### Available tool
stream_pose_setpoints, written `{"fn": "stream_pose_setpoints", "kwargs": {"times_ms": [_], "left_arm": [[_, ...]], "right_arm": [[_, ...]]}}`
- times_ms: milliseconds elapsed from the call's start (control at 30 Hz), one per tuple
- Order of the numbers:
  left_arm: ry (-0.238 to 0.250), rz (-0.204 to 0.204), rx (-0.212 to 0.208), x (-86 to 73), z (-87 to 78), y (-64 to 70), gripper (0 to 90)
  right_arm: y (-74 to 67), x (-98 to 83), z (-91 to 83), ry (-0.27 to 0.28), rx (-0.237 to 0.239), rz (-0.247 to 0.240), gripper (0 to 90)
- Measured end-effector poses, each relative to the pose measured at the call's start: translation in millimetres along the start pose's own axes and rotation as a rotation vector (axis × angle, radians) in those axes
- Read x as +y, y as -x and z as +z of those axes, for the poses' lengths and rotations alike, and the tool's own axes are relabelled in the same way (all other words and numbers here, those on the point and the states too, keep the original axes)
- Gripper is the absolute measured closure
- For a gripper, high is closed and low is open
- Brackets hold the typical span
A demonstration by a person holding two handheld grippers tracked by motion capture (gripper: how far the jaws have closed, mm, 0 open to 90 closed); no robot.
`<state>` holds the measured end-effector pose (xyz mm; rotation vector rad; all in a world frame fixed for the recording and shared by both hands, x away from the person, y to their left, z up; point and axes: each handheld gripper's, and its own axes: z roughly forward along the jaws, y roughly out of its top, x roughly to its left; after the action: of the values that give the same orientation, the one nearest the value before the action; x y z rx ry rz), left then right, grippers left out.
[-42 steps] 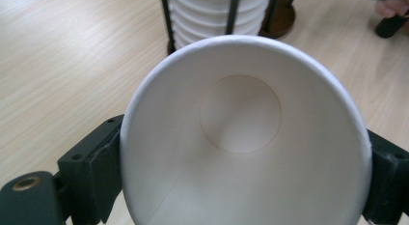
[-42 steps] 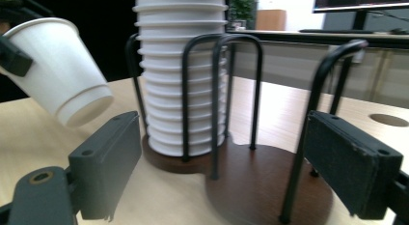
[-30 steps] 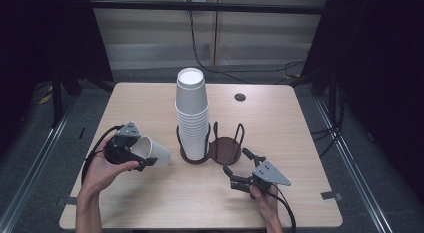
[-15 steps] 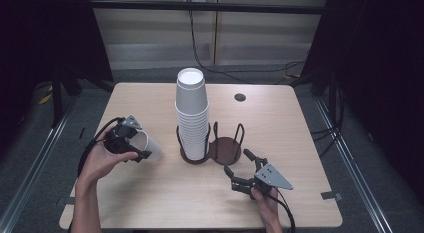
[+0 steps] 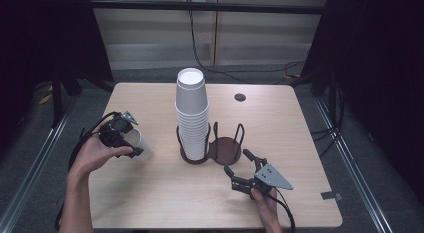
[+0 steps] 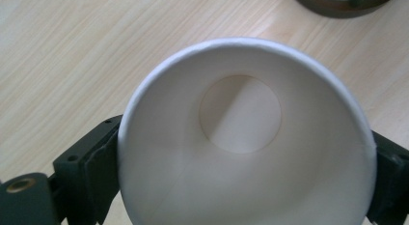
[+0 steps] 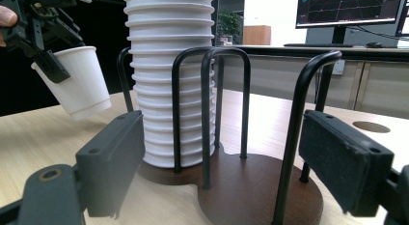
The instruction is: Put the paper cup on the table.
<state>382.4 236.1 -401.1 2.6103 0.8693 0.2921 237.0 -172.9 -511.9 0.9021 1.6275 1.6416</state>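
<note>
The left gripper [image 5: 125,138] holds a paper cup [image 5: 138,144] by its sides at the middle left of the high view, tilted above the table [image 5: 150,203], its mouth toward the gripper and its bottom down-right. The right gripper [image 5: 240,168] is wide open, low and right of centre, just before the cup holder [image 5: 225,148] that keeps the cup stack [image 5: 191,118].

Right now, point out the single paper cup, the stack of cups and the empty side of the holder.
Single paper cup [image 5: 141,145], high view, its side wall.
Stack of cups [image 5: 191,118], high view, middle of the stack.
Empty side of the holder [image 5: 226,149], high view, its bare wooden base.
</note>
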Motion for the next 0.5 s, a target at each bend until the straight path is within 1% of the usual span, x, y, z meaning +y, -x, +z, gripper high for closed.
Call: {"fn": "stream_pose_setpoints", "kwargs": {"times_ms": [67, 100, 200, 267, 300, 367, 500], "left_arm": [[-0.002, 0.009, 0.000, 1.2, 1.7, -0.4, 7.6], [-0.008, 0.009, -0.012, 1.6, 3.2, -0.2, 7.5], [-0.043, 0.020, -0.018, 4.6, 10.2, -0.5, 7.3], [-0.059, 0.024, -0.011, 7.1, 14.5, -0.4, 7.2], [-0.063, 0.028, -0.007, 8.4, 16.2, 0.0, 7.1], [-0.070, 0.029, -0.014, 10.5, 19.2, 1.3, 6.9], [-0.064, 0.027, -0.009, 15.6, 23.1, 2.4, 6.3]], "right_arm": [[0.0, 0.0, 0.0, 0.000, 0.004, -0.001, 15.4], [0.1, 0.0, 0.0, -0.001, 0.006, 0.001, 15.4], [0.1, 0.0, 0.0, 0.000, 0.005, 0.000, 15.3], [0.2, 0.0, 0.0, 0.000, 0.008, 0.000, 15.3], [0.1, 0.0, 0.0, 0.000, 0.006, 0.000, 15.3], [0.2, 0.0, -0.1, -0.001, 0.007, -0.001, 15.2], [0.2, 0.0, -0.2, -0.001, 0.008, -0.001, 14.7]]}}
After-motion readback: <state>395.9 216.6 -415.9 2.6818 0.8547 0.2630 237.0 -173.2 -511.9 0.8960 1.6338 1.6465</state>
